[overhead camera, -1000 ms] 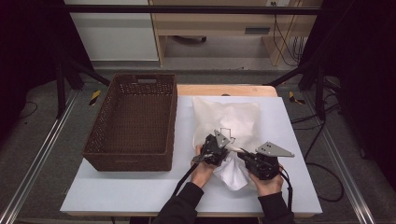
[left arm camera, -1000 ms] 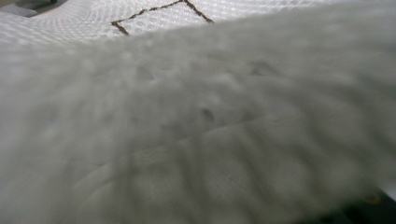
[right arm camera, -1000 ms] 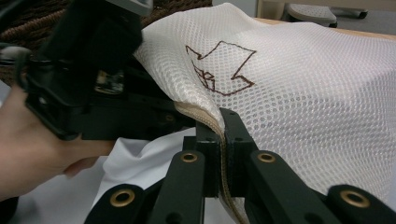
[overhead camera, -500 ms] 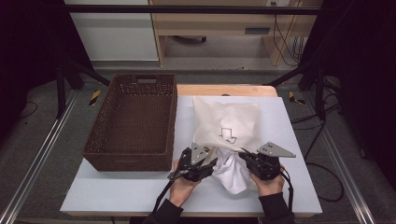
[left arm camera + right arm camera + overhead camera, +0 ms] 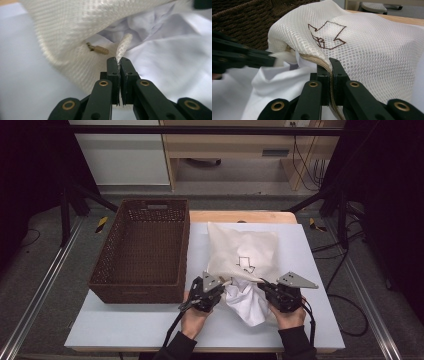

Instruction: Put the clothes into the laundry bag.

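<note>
Both grippers, left gripper (image 5: 222,285) and right gripper (image 5: 263,284), pinch the near opening edge of the cream mesh laundry bag (image 5: 243,251); the crumpled white cloth (image 5: 246,301) spills out between them, toward the near side.

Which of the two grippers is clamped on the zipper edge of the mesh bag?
The right gripper: its jaws pinch the tan zipper edge of the mesh bag. The left gripper pinches plain mesh.

We see a cream-white mesh laundry bag (image 5: 243,251) with a brown embroidered arrow-like mark lying flat on the pale table, just right of a wicker basket. Its zippered near edge is lifted open, and a crumpled white cloth garment (image 5: 247,300) spills halfway out of the mouth toward us.
</note>
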`<state>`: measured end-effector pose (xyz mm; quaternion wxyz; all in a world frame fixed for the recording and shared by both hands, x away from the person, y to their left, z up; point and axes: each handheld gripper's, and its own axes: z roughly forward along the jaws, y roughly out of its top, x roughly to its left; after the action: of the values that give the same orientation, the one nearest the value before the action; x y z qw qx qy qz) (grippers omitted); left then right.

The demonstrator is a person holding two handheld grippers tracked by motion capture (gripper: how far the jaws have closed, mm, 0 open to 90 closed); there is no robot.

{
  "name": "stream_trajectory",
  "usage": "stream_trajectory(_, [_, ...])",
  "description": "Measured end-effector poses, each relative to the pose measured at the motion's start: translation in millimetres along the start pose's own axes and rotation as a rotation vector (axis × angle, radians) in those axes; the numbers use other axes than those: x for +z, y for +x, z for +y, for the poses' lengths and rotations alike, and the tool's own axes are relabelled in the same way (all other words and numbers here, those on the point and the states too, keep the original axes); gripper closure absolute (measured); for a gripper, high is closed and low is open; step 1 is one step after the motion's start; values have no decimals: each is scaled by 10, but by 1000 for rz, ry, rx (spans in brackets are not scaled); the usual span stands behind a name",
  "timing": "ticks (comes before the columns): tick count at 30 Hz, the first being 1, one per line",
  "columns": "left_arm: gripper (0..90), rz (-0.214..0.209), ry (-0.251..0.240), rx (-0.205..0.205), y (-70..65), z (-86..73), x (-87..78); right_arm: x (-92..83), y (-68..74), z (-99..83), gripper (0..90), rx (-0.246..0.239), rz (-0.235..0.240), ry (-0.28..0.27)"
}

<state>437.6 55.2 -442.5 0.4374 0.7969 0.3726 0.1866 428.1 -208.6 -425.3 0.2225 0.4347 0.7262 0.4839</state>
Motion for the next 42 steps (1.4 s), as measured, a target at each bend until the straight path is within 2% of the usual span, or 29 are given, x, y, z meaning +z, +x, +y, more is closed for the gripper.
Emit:
stream_trajectory(1, [864, 4, -3, -3, 17, -75, -110, -5, 4, 2, 874, 0, 0, -2])
stream_trajectory(3, [863, 5, 6, -17, 28, -197, -180, -4, 9, 2, 874, 0, 0, -1])
stream_trajectory(5, [858, 20, 29, -11, 29, -332, -200, 1, 12, 0, 874, -1, -4, 1])
stream_trajectory(6, [853, 20, 29, -11, 29, -332, -200, 1, 12, 0, 874, -1, -4, 1])
stream_trajectory(7, [846, 7, 28, -26, 43, -430, -201, 2, 18, -1, 873, -4, 2, 4])
stream_trajectory(8, [832, 7, 28, -26, 43, -430, -201, 2, 18, -1, 873, -4, 2, 4])
stream_trajectory(9, [793, -15, -3, -35, 42, -448, -231, 7, 30, -1, 874, -9, 4, 6])
stream_trajectory(11, [694, -40, -51, -23, 0, -398, -302, 11, 38, 2, 873, -11, 6, 5])
stream_trajectory(12, [629, -40, -51, -23, 0, -398, -302, 11, 43, 4, 873, -10, 6, 5])
stream_trajectory(13, [629, -54, -82, -13, -49, -347, -357, 11, 43, 4, 874, -10, 6, 5])
stream_trajectory(14, [527, -60, -100, -1, -85, -312, -386, 7, 47, 8, 873, -11, 7, 4])
stream_trajectory(15, [480, -97, -123, 29, -187, -210, -418, 4, 47, 11, 874, -11, 10, 3])
stream_trajectory(17, [403, -102, -100, 64, -297, -135, -358, 1, 50, 13, 874, -13, 10, 2])
stream_trajectory(18, [372, -102, -100, 64, -297, -135, -358, 1, 50, 13, 874, -13, 10, 2])
stream_trajectory(19, [345, -97, -55, 93, -376, -101, -214, -4, 53, 16, 874, -12, 12, 1])
stream_trajectory(20, [330, -97, -55, 93, -376, -101, -214, -4, 53, 16, 874, -12, 12, 1])
stream_trajectory(21, [320, -100, -2, 94, -419, -94, -21, -2, 57, 18, 875, -12, 16, 2])
stream_trajectory(23, [304, -105, 55, 82, -429, -103, 186, 10, 65, 16, 875, -12, 22, 4])
stream_trajectory(24, [296, -105, 55, 82, -429, -103, 186, 10, 65, 16, 875, -12, 22, 4])
stream_trajectory(25, [293, -121, 82, 66, -428, -114, 276, 24, 78, 16, 876, -17, 28, 6])
stream_trajectory(27, [306, -100, 118, 60, -443, -149, 454, 37, 90, 17, 876, -20, 33, 12])
stream_trajectory(28, [339, -100, 118, 60, -443, -149, 454, 47, 95, 17, 876, -21, 34, 14])
stream_trajectory(31, [513, -83, 132, 63, -455, -127, 496, 69, 116, 14, 876, -21, 43, 22])
stream_trajectory(32, [513, -84, 138, 63, -459, -106, 501, 69, 116, 14, 876, -21, 43, 22])
stream_trajectory(33, [626, -72, 152, 74, -478, -59, 499, 78, 125, 15, 876, -26, 50, 24])
stream_trajectory(36, [690, -78, 145, 84, -502, -21, 476, 75, 129, 20, 877, -28, 53, 21])
stream_trajectory(38, [694, -100, 117, 103, -553, 75, 388, 58, 129, 33, 877, -29, 63, 12])
stream_trajectory(40, [693, -99, 98, 123, -578, 158, 349, 49, 133, 45, 877, -30, 70, 5])
stream_trajectory(42, [694, -100, 91, 117, -580, 195, 350, 43, 139, 50, 878, -30, 71, 1])
